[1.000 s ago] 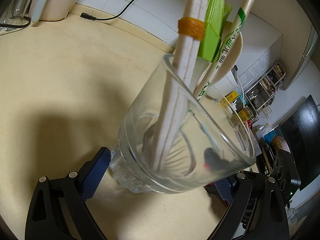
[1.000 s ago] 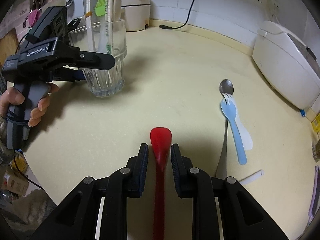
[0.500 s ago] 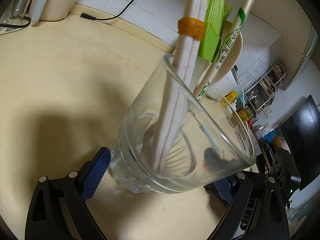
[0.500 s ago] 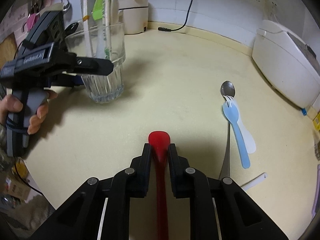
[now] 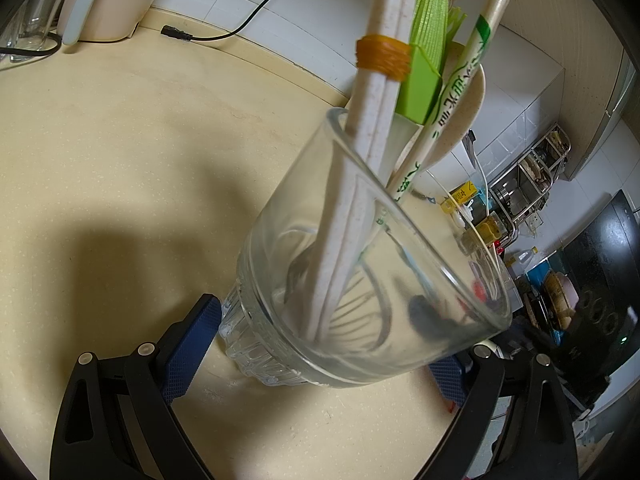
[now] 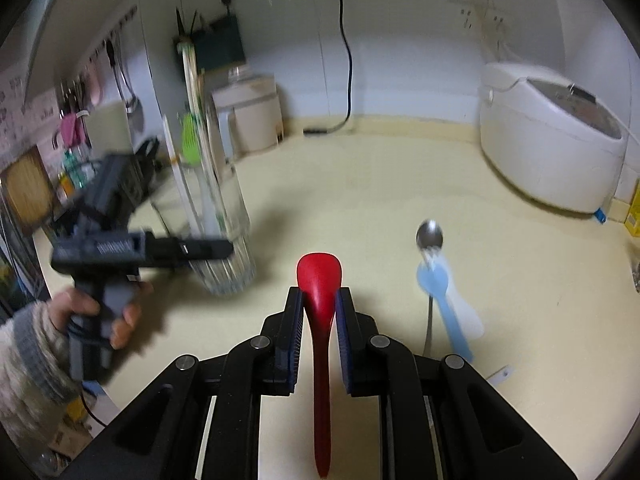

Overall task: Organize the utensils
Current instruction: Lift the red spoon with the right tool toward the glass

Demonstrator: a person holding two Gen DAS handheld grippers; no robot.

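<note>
Red plastic sits between my right gripper's (image 6: pixel 319 302) fingers: the red spoon (image 6: pixel 320 280), clamped by the neck just below its bowl, bowl pointing away from me and handle running back toward the camera. The jaws have just been closing on it, and the pads now press both sides. The spoon looks clear of the cream bench (image 6: pixel 380 208), though the blur keeps me from being certain.

My left gripper (image 5: pixel 320 344) is at the glass tumbler (image 5: pixel 360 288) near the bench's left edge. Its blue pads flank the ribbed base; the left pad touches the glass, but the right one is hidden behind it, so I cannot tell whether the grip is firm. In the right wrist view a hand (image 6: pixel 96 312) in a knitted sleeve holds that gripper's handle.

Standing in the tumbler are white chopsticks (image 5: pixel 376 92) bound with an orange rubber band (image 5: pixel 382 58), a green ribbed utensil (image 5: pixel 424 60), a cream spoon (image 5: pixel 466 120) and a wrapped pair of chopsticks (image 5: pixel 460 88) with green print.

Toward the bench's right side lie a metal spoon (image 6: pixel 429 236), a light blue fork (image 6: pixel 444 304) and a white spoon (image 6: pixel 466 314), overlapping one another. A white rice cooker (image 6: pixel 552 136) stands at the far right corner, and a black cable (image 6: pixel 348 60) hangs down the back wall.
</note>
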